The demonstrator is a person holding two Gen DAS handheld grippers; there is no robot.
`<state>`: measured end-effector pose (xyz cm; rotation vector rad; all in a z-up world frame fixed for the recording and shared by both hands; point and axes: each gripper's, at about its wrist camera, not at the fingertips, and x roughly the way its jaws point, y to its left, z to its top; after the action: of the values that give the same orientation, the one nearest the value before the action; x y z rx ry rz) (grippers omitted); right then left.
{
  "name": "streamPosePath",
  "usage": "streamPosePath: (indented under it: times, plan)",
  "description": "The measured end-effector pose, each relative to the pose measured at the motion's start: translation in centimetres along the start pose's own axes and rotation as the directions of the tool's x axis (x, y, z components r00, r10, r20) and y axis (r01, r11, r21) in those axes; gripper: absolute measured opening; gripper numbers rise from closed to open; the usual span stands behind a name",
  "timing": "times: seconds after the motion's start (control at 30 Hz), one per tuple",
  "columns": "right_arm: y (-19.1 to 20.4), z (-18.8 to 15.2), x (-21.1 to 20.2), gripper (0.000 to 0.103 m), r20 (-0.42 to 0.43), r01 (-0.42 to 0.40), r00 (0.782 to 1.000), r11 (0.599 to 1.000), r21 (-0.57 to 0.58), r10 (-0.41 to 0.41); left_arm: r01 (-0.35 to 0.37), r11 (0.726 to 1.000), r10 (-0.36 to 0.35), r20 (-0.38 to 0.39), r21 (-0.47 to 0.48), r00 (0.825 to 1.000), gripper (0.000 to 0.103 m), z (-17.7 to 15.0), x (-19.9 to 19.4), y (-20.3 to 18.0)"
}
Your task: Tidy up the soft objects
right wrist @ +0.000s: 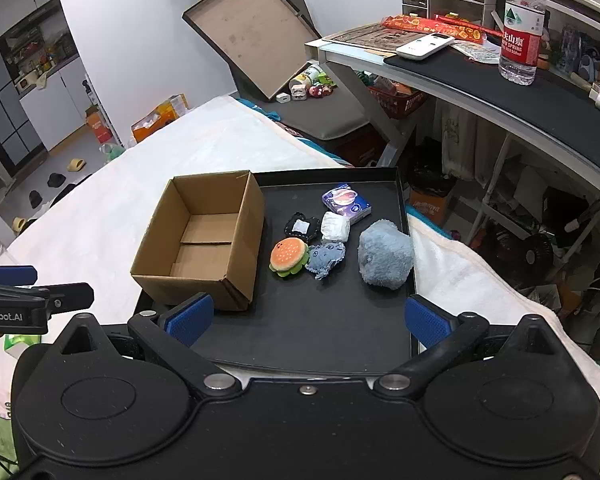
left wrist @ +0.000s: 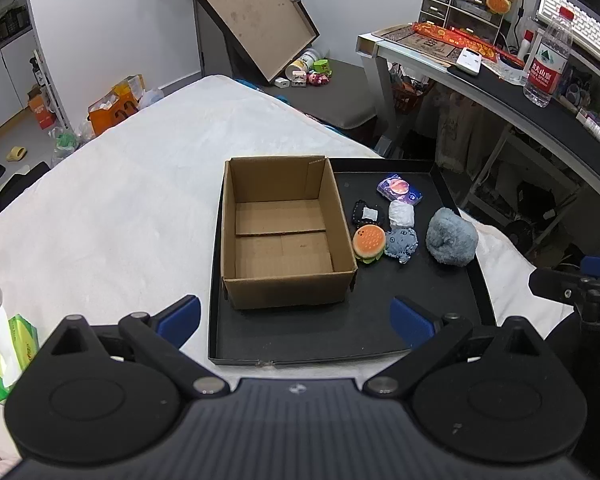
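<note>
So far nothing is packed: your cardboard box [right wrist: 204,240] at centre frame sits empty on the black tray [right wrist: 312,332], while the burger toy [right wrist: 289,257], blue plush [right wrist: 385,254] and small soft items lie right of it. Your left gripper [left wrist: 296,324] and right gripper [right wrist: 306,320] are both spread, holding nothing.

Black tongs [left wrist: 296,322], blue ribbed pads [right wrist: 190,318], round silver pivot screws, ridged grey housing, white lettering
</note>
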<state>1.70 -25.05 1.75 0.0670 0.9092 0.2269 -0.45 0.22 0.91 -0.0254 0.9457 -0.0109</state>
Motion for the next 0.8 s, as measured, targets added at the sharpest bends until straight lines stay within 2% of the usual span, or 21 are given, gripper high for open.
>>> streamPosePath:
  times: [0.8]
  plan:
    - [0.5,0.06,-0.27,0.103,0.009,0.001,1.0,1.0,-0.003,-0.001,0.002,1.0,-0.002,0.008,-0.006,1.0,0.1,0.04,-0.45,0.51]
